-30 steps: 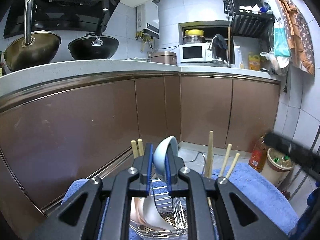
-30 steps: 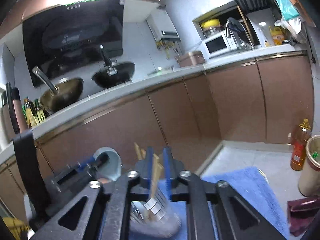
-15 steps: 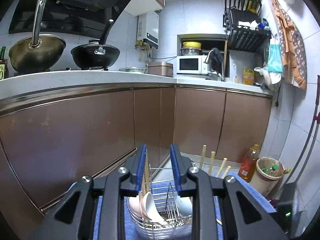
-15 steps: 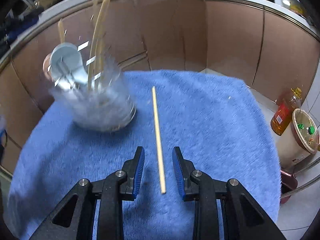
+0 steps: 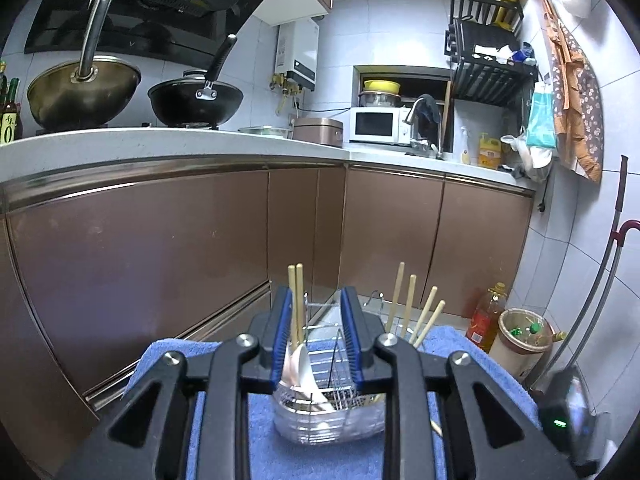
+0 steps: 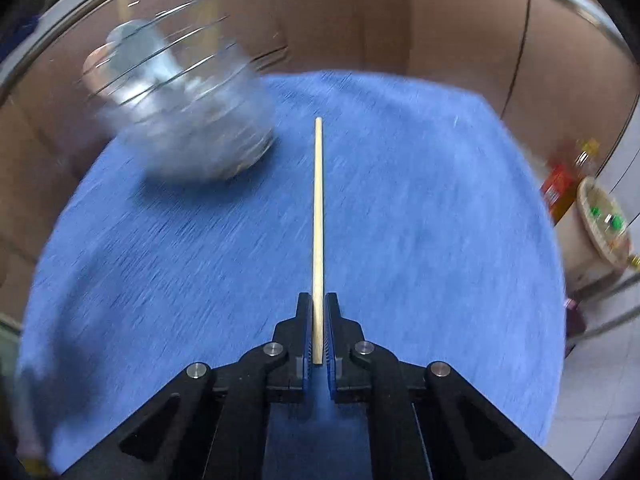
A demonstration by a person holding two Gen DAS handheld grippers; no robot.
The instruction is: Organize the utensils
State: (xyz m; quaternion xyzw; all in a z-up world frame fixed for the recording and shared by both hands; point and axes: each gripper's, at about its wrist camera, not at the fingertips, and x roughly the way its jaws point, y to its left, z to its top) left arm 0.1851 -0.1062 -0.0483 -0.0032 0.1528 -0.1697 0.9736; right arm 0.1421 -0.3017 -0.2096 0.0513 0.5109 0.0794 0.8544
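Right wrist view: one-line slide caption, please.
Right gripper shut on a single chopstick lying on the blue towel, the blurred utensil holder behind.

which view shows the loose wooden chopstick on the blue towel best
The right wrist view: the pale wooden chopstick lies full length on the blue towel, its near end between the right gripper fingers. The left wrist view barely shows it.

Chopsticks standing in the holder (image 5: 328,408): six are showing (image 5: 296,304)
Chopsticks lying loose: one (image 6: 318,220)
Woks sitting on the stove: two (image 5: 82,92)
Grippers: two (image 5: 316,336) (image 6: 318,332)
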